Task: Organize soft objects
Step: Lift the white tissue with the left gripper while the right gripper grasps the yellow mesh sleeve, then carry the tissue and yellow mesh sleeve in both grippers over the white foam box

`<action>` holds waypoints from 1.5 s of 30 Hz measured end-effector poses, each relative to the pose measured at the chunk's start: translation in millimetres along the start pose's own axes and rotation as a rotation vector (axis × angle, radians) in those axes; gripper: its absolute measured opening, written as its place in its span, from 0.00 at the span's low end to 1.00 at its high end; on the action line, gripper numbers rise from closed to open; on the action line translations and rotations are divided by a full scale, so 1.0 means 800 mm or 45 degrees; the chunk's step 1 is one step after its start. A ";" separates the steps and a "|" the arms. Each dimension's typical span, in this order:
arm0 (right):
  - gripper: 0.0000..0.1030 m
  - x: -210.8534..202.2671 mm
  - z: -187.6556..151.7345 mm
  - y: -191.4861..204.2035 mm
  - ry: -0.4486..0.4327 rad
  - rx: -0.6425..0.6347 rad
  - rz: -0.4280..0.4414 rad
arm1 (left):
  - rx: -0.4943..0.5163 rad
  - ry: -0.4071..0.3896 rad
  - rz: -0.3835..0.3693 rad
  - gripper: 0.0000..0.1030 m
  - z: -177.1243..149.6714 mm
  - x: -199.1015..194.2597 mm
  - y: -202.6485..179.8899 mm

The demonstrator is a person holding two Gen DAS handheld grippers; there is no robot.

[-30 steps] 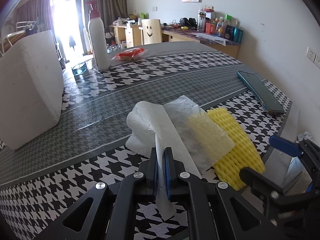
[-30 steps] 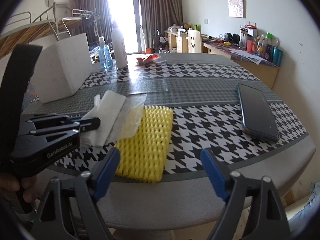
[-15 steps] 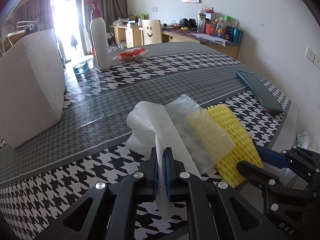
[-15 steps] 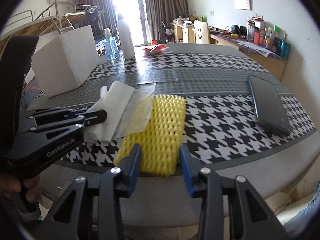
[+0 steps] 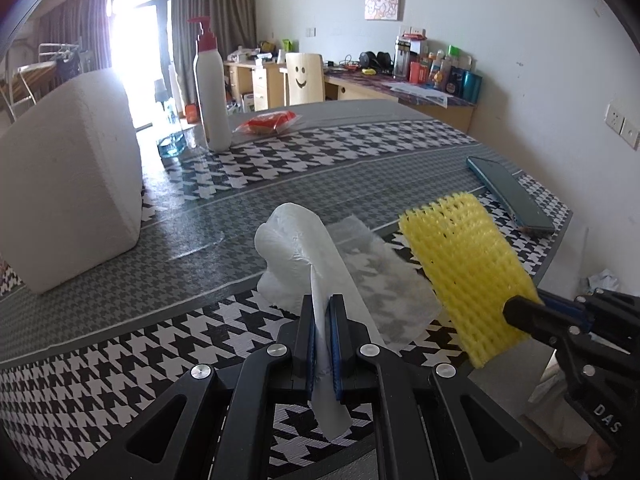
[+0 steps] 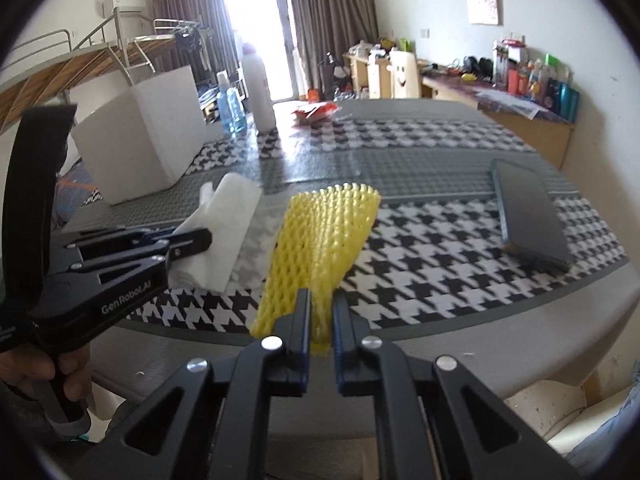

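Note:
My left gripper point(image 5: 321, 344) is shut on a white paper towel point(image 5: 298, 248), which curls on the houndstooth tablecloth. It also shows in the right wrist view point(image 6: 228, 216). My right gripper point(image 6: 321, 320) is shut on the near end of a yellow foam net point(image 6: 324, 236) and holds it lifted and tilted above the table. The net shows in the left wrist view point(image 5: 464, 264), raised off a thin translucent sheet point(image 5: 380, 276) that lies flat beside the towel.
A large white foam block point(image 5: 68, 200) stands at the left. A white pump bottle point(image 5: 210, 92), a blue bottle point(image 6: 230, 110) and a red packet point(image 5: 266, 122) stand at the back. A phone point(image 5: 510, 196) lies at the right near the table's edge point(image 6: 520, 336).
My right gripper has moved in, shut on the yellow foam net and lifted it off the translucent sheet. My left gripper has kept hold of the towel.

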State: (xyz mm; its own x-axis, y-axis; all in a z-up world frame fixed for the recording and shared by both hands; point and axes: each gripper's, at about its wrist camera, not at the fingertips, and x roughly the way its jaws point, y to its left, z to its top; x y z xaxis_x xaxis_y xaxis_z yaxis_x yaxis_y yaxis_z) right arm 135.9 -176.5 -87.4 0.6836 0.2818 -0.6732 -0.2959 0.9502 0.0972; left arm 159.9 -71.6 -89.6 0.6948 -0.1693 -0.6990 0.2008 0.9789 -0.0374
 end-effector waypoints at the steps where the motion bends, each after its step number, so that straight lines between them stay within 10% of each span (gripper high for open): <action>1: 0.12 -0.004 0.002 0.002 -0.010 -0.001 -0.007 | 0.000 -0.006 -0.002 0.07 0.001 -0.002 0.000; 45: 0.12 -0.074 0.016 0.009 -0.251 -0.018 -0.134 | 0.149 -0.297 -0.125 0.07 0.008 -0.125 -0.037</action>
State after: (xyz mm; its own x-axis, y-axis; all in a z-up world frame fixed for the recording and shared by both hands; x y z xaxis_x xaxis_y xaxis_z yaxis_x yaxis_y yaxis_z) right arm 102.1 -184.9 -37.3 0.8281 0.2031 -0.5224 -0.2246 0.9742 0.0227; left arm 88.8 -84.0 -13.7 0.8054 -0.2978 -0.5125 0.3442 0.9389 -0.0047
